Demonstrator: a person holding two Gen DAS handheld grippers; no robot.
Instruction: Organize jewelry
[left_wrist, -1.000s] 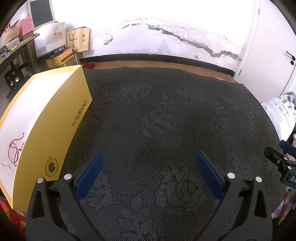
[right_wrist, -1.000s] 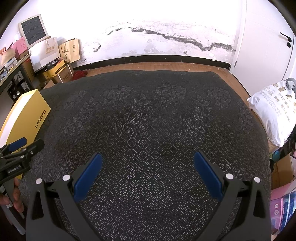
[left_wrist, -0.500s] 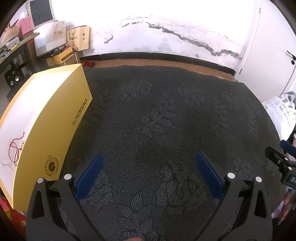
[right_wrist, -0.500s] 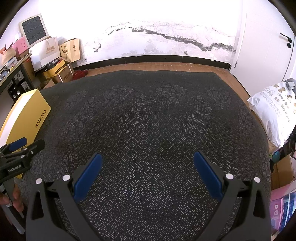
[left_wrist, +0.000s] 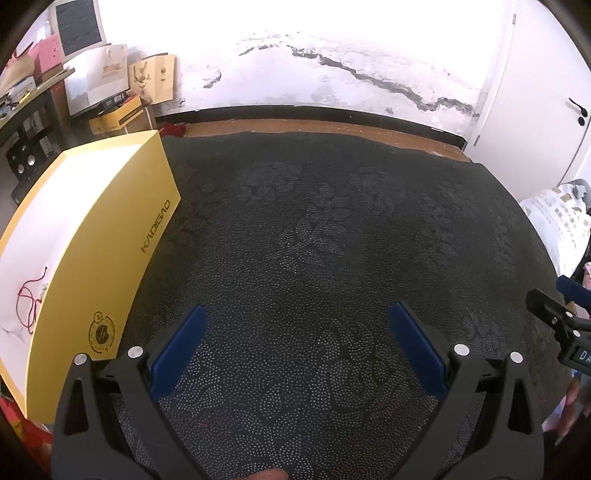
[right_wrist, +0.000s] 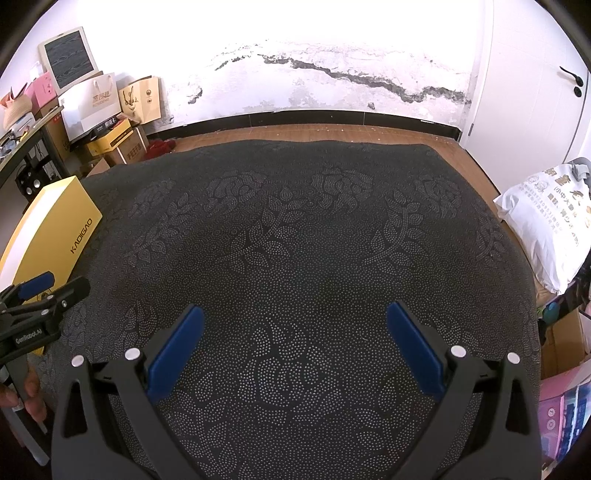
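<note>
A yellow box (left_wrist: 110, 236) with a white inside stands open at the left of the dark patterned mat (left_wrist: 332, 240). A red string necklace (left_wrist: 27, 304) and a thin silver chain (left_wrist: 11, 329) lie inside it. My left gripper (left_wrist: 295, 325) is open and empty above the mat, just right of the box. My right gripper (right_wrist: 293, 325) is open and empty over the mat's near middle. The box (right_wrist: 48, 236) also shows at the left of the right wrist view, with the left gripper (right_wrist: 37, 299) in front of it.
Paper bags and cartons (right_wrist: 107, 110) stack by a shelf at the far left wall. A white sack (right_wrist: 546, 218) lies off the mat's right edge. A white door (left_wrist: 546, 92) is at the far right. Wooden floor (right_wrist: 332, 134) borders the mat's far side.
The left gripper has pulled back slightly toward me, so the box and mat sit a little farther off. The right gripper has held still.
</note>
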